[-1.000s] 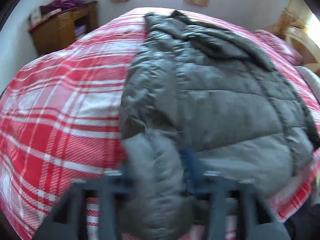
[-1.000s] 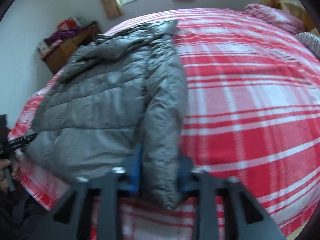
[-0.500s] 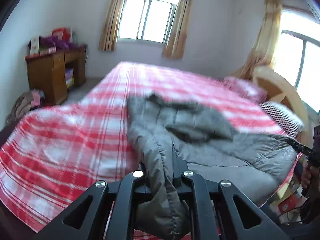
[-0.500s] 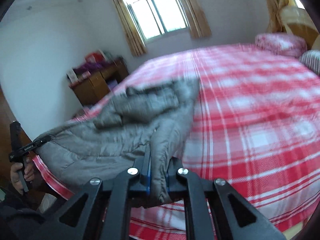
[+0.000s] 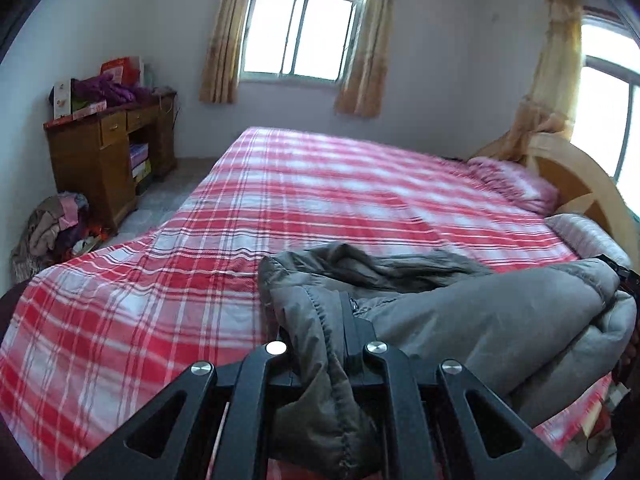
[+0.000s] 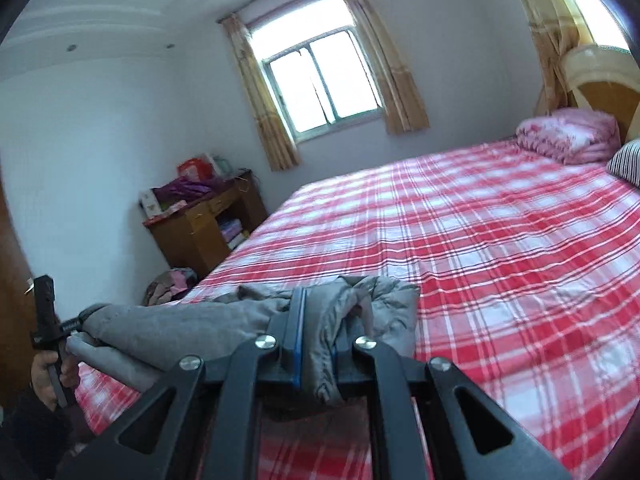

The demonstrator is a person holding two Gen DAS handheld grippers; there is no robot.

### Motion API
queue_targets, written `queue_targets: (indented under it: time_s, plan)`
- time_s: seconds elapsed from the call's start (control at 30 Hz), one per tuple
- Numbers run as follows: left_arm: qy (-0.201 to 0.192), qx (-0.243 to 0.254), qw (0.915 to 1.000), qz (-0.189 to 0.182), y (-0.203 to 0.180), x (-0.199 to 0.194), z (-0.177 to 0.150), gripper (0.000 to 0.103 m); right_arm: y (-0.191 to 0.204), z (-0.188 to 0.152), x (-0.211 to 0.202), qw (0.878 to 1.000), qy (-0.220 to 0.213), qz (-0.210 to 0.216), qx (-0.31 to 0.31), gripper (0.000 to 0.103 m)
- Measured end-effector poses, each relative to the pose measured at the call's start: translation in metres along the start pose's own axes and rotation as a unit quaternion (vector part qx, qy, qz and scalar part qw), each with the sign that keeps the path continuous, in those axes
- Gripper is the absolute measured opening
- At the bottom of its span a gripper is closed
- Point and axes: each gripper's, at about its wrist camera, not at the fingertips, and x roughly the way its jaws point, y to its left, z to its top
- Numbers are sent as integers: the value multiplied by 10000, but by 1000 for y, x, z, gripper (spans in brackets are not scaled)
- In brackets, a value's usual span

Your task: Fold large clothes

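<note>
A grey padded jacket (image 5: 472, 320) hangs lifted over the near edge of the bed (image 5: 320, 200), stretched between both grippers. My left gripper (image 5: 320, 344) is shut on one edge of the jacket, and the fabric bunches between its fingers. In the right wrist view my right gripper (image 6: 318, 344) is shut on the jacket (image 6: 192, 328) at its other edge. The left gripper (image 6: 76, 324) also shows at the far left of that view, held by a hand, gripping the jacket's far corner. The right gripper's tip (image 5: 624, 276) shows at the right edge of the left wrist view.
The bed has a red and white plaid sheet (image 6: 480, 248). A pink pillow (image 6: 568, 140) and a striped pillow (image 6: 626, 160) lie by the wooden headboard (image 5: 576, 176). A wooden desk (image 5: 104, 152) with clutter stands by the left wall, with a clothes pile (image 5: 52, 228) on the floor.
Both grippers closed on the jacket's edges and rose, lifting the jacket from flat on the bed. Both cameras tilted up, so the windows and walls came into view.
</note>
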Motion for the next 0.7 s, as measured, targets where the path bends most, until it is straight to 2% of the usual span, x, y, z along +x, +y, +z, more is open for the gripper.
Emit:
queue_targets:
  time_s: [0.2,0.37,0.4,0.5,0.57,0.6,0.63,0.67,0.7]
  plan:
    - [393,170,9987,276,11,97,7,9,-32,3,90,9978,475,-350,304,11]
    - [783,30,9962,371,19,145,3,21,-61,-13,150,9926,917,-697,376,11]
    - [788,-48,9961,392,21,149,4,23,-68,-17,159,9911,1010,-751,433,11]
    - [457,-466,9972,368,29,143,9,31,-82,-22,179,9883,1172,-791,579,11]
    - [249,-661,9967,399,34,139,15,45,-88,-20,189,9879,1182,-734,682,14]
    - [141,-744,9955,562,36,137,17,53,-91,-19,193,9875,1203,-748,691,16]
    - [27,-785,9933,851,38,135,20,77,-92,-18,197,9873,1200,-785,691,20]
    - [-180,-833,9877,1309,41,130,23,93,-93,-17,200,9872,1173,-814,706,22]
    - [-381,-882,9831,1555,44,124,25,95,-95,-15,202,9872,1154,-826,734,31]
